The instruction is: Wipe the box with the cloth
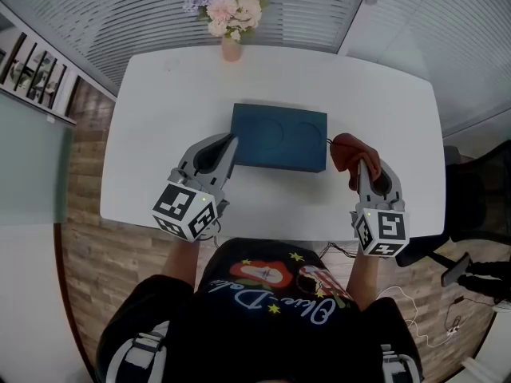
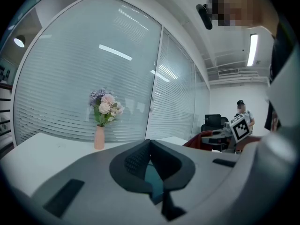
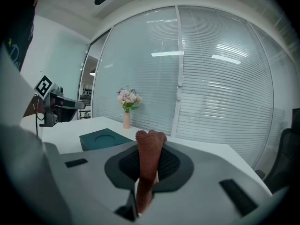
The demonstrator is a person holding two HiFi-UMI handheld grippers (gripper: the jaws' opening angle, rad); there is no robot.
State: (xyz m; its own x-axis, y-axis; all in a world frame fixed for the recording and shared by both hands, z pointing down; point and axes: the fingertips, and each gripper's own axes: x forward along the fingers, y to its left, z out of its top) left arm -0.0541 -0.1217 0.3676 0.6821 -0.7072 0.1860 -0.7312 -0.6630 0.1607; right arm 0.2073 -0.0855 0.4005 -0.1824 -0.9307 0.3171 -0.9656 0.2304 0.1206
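We held the right gripper (image 3: 149,167) with its jaws pressed together on the rust-red cloth (image 3: 150,146), which stood up between them in a folded bunch above the tips. Beyond it, to the left, the dark teal box (image 3: 104,138) lay flat on the white table (image 3: 65,129), a round recess in its top. Our left gripper (image 3: 80,105) hung above the table's left side, apart from the box. A pink vase of pale flowers (image 3: 127,111) stood near the far edge, before the slatted blinds (image 3: 220,88).

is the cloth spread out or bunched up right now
Bunched up: the cloth is a crumpled wad pinched in the right gripper, beside the box.
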